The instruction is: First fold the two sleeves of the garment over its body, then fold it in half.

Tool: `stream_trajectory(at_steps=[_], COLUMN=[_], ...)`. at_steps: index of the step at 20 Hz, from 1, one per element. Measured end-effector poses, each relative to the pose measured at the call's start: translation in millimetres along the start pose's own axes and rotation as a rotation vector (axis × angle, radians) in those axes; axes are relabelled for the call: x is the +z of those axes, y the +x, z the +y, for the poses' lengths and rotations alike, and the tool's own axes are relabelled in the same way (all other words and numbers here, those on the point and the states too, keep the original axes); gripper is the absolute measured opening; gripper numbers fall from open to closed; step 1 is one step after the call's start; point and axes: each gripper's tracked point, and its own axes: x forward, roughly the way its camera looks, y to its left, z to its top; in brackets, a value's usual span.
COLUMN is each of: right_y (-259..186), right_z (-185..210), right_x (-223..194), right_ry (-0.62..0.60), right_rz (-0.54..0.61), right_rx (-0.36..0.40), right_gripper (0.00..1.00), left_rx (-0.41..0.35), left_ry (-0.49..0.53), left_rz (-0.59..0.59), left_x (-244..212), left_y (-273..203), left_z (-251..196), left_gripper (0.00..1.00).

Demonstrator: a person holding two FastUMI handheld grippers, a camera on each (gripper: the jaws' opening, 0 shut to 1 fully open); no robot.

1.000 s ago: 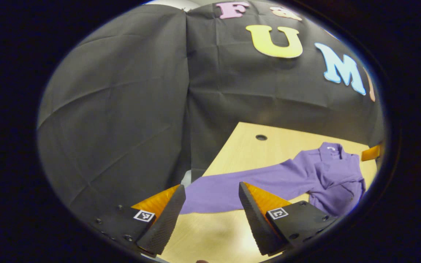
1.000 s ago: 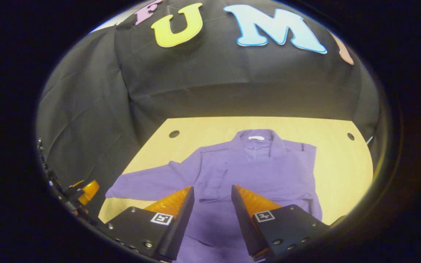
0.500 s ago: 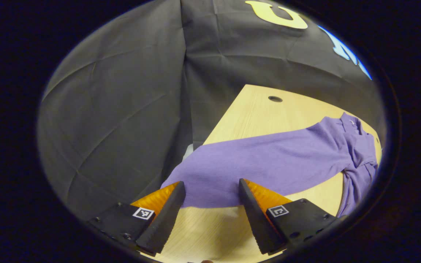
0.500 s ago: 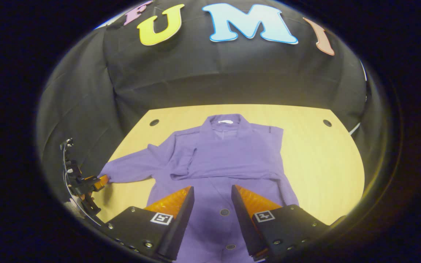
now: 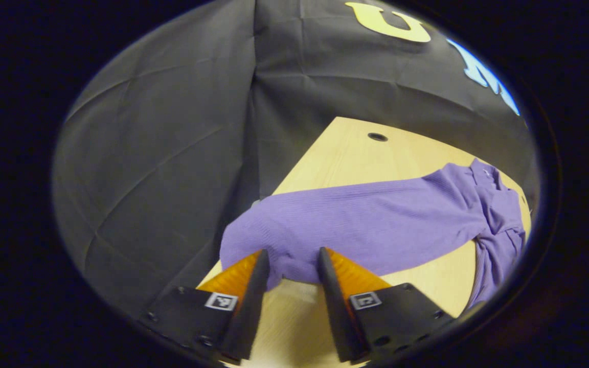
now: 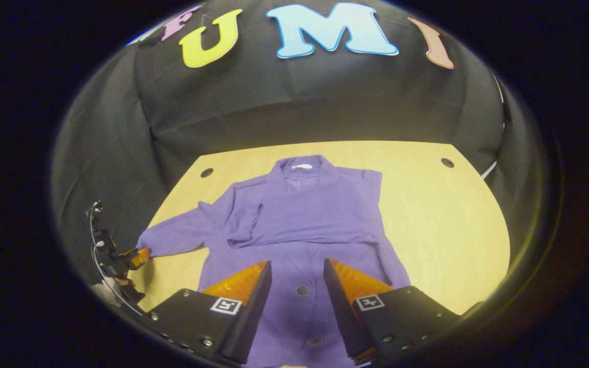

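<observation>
A purple buttoned garment lies flat on the wooden table, collar toward the far wall. One sleeve is folded across its chest. The other sleeve stretches out to the table's left edge. My left gripper is at that sleeve's cuff, which lies between its fingers; the jaws have narrowed but a gap remains. In the right gripper view the left gripper shows at the cuff. My right gripper hovers open above the garment's lower front, holding nothing.
Black cloth walls close the booth behind and on the left. The table has a round hole near each far corner. Bare wood lies right of the garment. The cuff end hangs slightly over the table's left edge.
My left gripper dropped and moved forward onto the cuff, and its fingers drew closer together. My right gripper pulled back a little, so more of the garment shows.
</observation>
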Motion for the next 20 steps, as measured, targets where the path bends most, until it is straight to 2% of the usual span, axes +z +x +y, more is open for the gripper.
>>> stream_trajectory(at_steps=[1,2,4,6,8,14,20], right_y=[0,-1,-4,-8,-11,-20,-28], right_z=[0,0,-3,-9,-15,-31,-43], right_x=[-1,-2,-4,-4,-4,-7,-11], right_ry=[0.002,0.004,0.005,0.006,0.015,0.044,0.080], right_rz=[0.001,0.002,0.006,0.001,-0.001,-0.011,-0.020], right_rx=[0.002,0.002,0.003,-0.006,-0.013,-0.033,-0.041], right_gripper=[0.61,0.66,0.66,0.66,0.66,0.66,0.66], left_rx=[0.007,-0.011,0.030,0.062,0.063,0.066,-0.018], left_ry=[0.008,-0.009,-0.024,-0.024,-0.035,-0.010,0.024], left_rz=[0.001,-0.016,-0.024,-0.001,0.022,0.048,-0.025], left_x=[-1,2,3,3,6,12,55], left_y=[1,0,1,2,2,-4,-18], left_z=[-1,-4,-6,-7,-8,-16,-73], left_gripper=[0.54,0.48,0.11,0.11,0.07,0.07,0.07])
